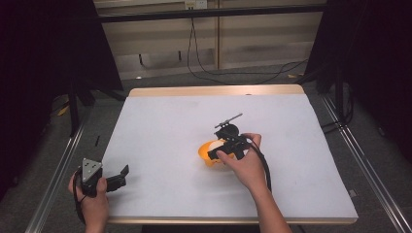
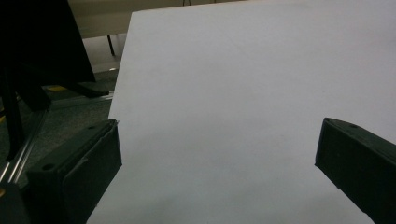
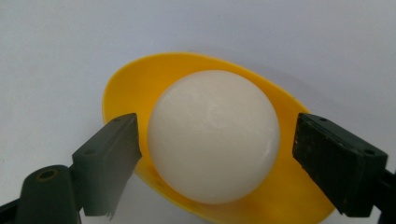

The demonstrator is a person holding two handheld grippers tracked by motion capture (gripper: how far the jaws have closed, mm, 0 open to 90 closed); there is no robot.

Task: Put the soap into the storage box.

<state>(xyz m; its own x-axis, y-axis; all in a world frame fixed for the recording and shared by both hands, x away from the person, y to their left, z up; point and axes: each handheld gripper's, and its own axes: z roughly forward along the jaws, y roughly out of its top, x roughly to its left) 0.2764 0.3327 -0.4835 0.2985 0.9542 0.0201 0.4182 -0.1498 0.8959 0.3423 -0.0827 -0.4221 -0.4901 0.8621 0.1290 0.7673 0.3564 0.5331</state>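
Right gripper view: my right tool (image 3: 215, 154) stands open, jaws either side of the white ball (image 3: 214, 135) in the yellow dish (image 3: 135, 84), not touching. My left tool (image 1: 119, 177), wide open and empty, sits near the counter (image 1: 160, 121)'s near-left edge, bare surface ahead.

White table (image 1: 160, 121) with a wooden far edge. Black cable (image 1: 233, 73) loops on the grey floor past that edge. Dark curtains (image 1: 43, 58) at both sides, metal rails (image 1: 58, 170) along the table's side edges.
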